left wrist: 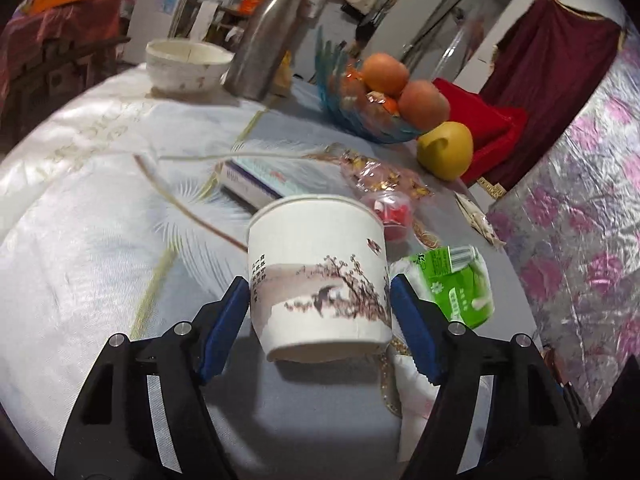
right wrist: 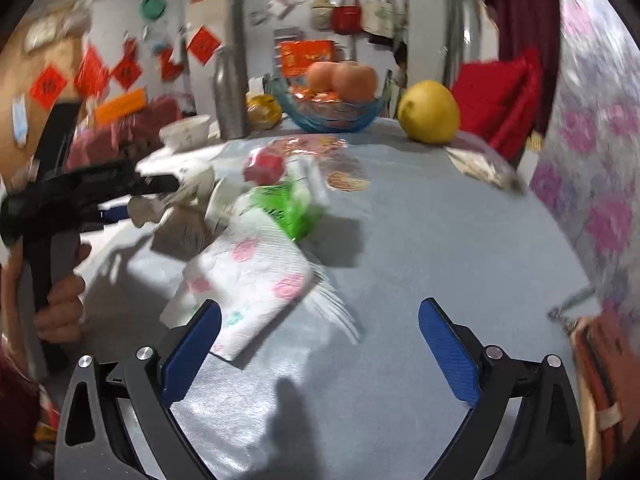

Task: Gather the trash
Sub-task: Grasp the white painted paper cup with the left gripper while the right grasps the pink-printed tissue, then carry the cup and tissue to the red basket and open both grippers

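Observation:
A white paper cup (left wrist: 320, 280) with a painted branch and birds sits between my left gripper's (left wrist: 320, 292) blue pads, which press its two sides; its base hangs just above the cloth. A green tissue pack (left wrist: 456, 280) lies right of it, a red plastic cup (left wrist: 390, 216) behind. My right gripper (right wrist: 320, 320) is open and empty over the grey cloth. A white napkin with pink dots (right wrist: 248, 280) lies by its left finger. In the right wrist view the left gripper (right wrist: 120, 192) holds the cup (right wrist: 188, 188), blurred, with the tissue pack (right wrist: 288, 208) beside.
A blue glass fruit bowl (left wrist: 360, 108) with oranges, a yellow pomelo (left wrist: 444, 150), a steel bottle (left wrist: 268, 36), a white bowl (left wrist: 186, 66) and a book (left wrist: 256, 178) stand further back. A candy bag (left wrist: 380, 172) lies near. A floral cover (right wrist: 600, 200) rises on the right.

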The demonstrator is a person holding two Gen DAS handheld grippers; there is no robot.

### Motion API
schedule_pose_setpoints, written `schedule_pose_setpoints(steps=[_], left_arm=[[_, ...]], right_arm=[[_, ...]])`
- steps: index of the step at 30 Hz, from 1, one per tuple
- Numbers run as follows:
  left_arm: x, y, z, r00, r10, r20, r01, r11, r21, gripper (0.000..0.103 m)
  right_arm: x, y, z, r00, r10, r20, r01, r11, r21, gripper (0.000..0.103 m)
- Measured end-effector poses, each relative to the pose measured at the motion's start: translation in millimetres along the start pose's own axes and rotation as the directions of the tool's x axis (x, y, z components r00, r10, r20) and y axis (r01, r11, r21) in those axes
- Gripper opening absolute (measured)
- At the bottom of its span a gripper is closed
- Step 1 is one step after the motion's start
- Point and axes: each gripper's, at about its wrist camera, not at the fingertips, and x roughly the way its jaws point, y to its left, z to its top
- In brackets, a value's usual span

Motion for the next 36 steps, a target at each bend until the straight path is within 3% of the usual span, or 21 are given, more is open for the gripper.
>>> schedule_pose_setpoints(steps=[3, 7, 11, 13, 14, 15, 17, 18, 24, 28, 30, 33, 36], left_arm=[[2, 3, 0, 1.0, -0.016, -0.012, 0.016, 1.0, -0.018, 0.07], [-2, 0, -1, 1.0, -0.02, 0.0, 0.02, 1.0, -0.003, 0.07], [-6, -3, -3, 1.0, -0.021, 0.011, 0.02, 1.0, 0.014, 0.07], [-8, -4, -4, 1.0, -0.016, 0.018, 0.015, 1.0, 0.024, 0.07], [-9, -4, -5, 1.0, -0.015, 0.021, 0.015, 1.0, 0.025, 0.07], [-11, -3, -6, 1.0, -0.016, 0.021, 0.015, 1.0, 0.024, 0.07], [-13, -3, -7, 1.0, -0.016, 0.023, 0.015, 1.0, 0.024, 0.07], [-15, -2, -9, 1.0, -0.015, 0.026, 0.014, 1.0, 0.027, 0.07], [-41, 7, -20, 0.994, -0.07, 0.079, 0.069, 0.998, 0.011, 0.069], [-58, 16, -28, 0.989, -0.1, 0.105, 0.102, 0.995, -0.02, 0.069], [-70, 21, -34, 0.985, -0.116, 0.126, 0.121, 0.992, -0.03, 0.069], [-80, 21, -42, 0.986, -0.086, 0.143, 0.088, 0.996, -0.004, 0.069], [-75, 18, -52, 0.993, -0.048, 0.107, 0.045, 0.998, 0.031, 0.068]], right_arm=[[7, 23, 4, 0.998, 0.052, -0.022, -0.053, 0.998, -0.031, 0.096], [26, 43, 13, 0.995, 0.056, -0.077, -0.062, 0.995, -0.081, 0.091], [51, 44, 16, 0.979, 0.048, -0.199, -0.064, 0.995, -0.074, 0.067], [50, 40, 16, 0.978, 0.072, -0.197, -0.083, 0.995, -0.05, 0.062], [49, 40, 16, 0.98, 0.064, -0.188, -0.074, 0.996, -0.048, 0.051], [47, 40, 14, 0.982, 0.062, -0.18, -0.072, 0.996, -0.051, 0.032], [44, 41, 12, 0.985, 0.067, -0.162, -0.077, 0.996, -0.054, 0.01], [43, 40, 12, 0.985, 0.07, -0.16, -0.078, 0.996, -0.045, 0.007], [34, 36, 13, 0.989, 0.117, -0.091, -0.12, 0.992, -0.034, 0.007], [18, 44, 10, 0.999, 0.046, -0.003, -0.046, 0.996, -0.081, 0.007], [17, 44, 10, 0.999, 0.039, 0.001, -0.039, 0.996, -0.082, 0.007], [16, 39, 12, 0.999, 0.038, 0.01, -0.037, 0.998, -0.057, 0.007], [15, 40, 12, 1.0, 0.027, 0.014, -0.026, 0.997, -0.069, 0.007]])
